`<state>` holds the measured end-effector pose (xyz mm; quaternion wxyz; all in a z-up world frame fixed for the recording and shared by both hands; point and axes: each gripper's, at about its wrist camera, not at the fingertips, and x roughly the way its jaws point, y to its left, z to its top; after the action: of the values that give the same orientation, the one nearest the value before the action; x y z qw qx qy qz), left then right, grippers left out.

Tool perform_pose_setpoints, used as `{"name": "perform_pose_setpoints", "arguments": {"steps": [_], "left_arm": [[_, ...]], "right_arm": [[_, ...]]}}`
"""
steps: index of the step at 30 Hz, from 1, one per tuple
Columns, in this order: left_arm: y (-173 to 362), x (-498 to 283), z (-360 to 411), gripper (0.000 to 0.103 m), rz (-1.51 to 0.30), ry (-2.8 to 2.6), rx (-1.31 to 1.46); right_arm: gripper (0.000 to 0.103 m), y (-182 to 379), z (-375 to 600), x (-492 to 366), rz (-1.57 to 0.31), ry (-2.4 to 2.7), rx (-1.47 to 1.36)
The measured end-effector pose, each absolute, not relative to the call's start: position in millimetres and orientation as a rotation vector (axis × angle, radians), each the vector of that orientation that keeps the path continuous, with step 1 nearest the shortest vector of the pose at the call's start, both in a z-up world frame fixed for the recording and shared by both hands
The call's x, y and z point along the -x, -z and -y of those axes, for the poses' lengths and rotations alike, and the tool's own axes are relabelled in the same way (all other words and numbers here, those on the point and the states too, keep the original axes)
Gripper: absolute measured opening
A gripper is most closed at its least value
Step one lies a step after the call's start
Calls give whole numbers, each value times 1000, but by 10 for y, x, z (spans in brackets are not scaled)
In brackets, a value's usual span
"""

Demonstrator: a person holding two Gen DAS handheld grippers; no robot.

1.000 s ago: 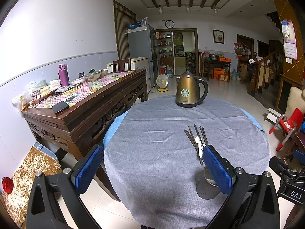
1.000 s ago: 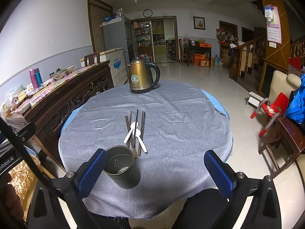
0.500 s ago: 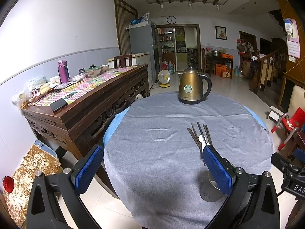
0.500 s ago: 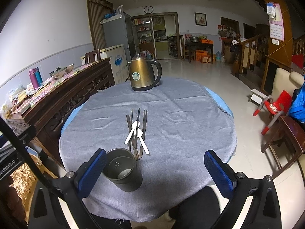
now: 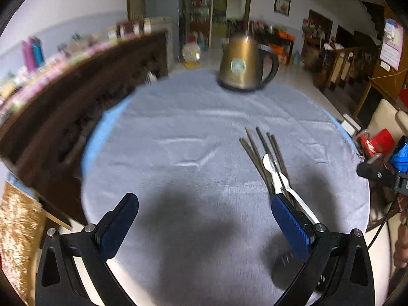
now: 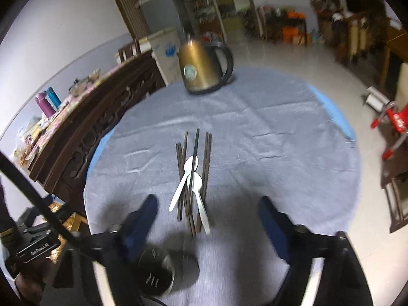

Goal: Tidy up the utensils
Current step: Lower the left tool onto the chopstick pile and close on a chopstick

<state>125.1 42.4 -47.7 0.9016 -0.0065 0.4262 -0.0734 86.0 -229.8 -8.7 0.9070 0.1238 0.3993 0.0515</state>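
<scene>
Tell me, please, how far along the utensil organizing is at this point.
Nothing looks done: the metal holder holds no utensils, and the chopsticks and two white spoons lie piled on the grey cloth. In hand: nothing; the right gripper hangs open over the pile, the left gripper is open too. Left: every utensil into the holder.

White spoons (image 6: pixel 192 178), brown chopsticks (image 6: pixel 207 150), grey tablecloth (image 6: pixel 267 153), bronze kettle (image 6: pixel 201 68)
</scene>
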Motion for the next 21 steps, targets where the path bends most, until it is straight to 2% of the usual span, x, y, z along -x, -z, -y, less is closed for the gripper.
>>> {"name": "perform_pose_setpoints", "arguments": {"steps": [1,3,4,6,7,9,11,16,21], "left_arm": [[542,-1372,-403,103,-905,164,20],[682,-1669,-330,103,-946,202,29],[721,-1775,-299,103,-958,208,27],[826,-2056,-219,97,-990,210,28],[862,-2151,-198,94,-999,222,33],[957,-2402,-155,73,-1031,252,48],[1048,-2596,-139,63,-1058,270,63],[1175,-2902,-140,63,-1094,263,106],[1126,-2999,-171,63,-1090,272,124]], "right_arm": [[70,181,2318,-998,-864,-124,-266],[57,384,2357,-1384,-920,-154,-290],[55,482,2374,-1552,-945,-168,-306],[45,749,2418,-1931,-1013,-196,-351],[43,828,2423,-2048,-1033,-201,-377],[37,1009,2394,-2376,-1054,-197,-390],[33,1178,2358,-2638,-1079,-218,-416],[33,1393,2268,-3091,-1115,-297,-488],[33,1461,2017,-3475,-1156,-277,-430]]}}
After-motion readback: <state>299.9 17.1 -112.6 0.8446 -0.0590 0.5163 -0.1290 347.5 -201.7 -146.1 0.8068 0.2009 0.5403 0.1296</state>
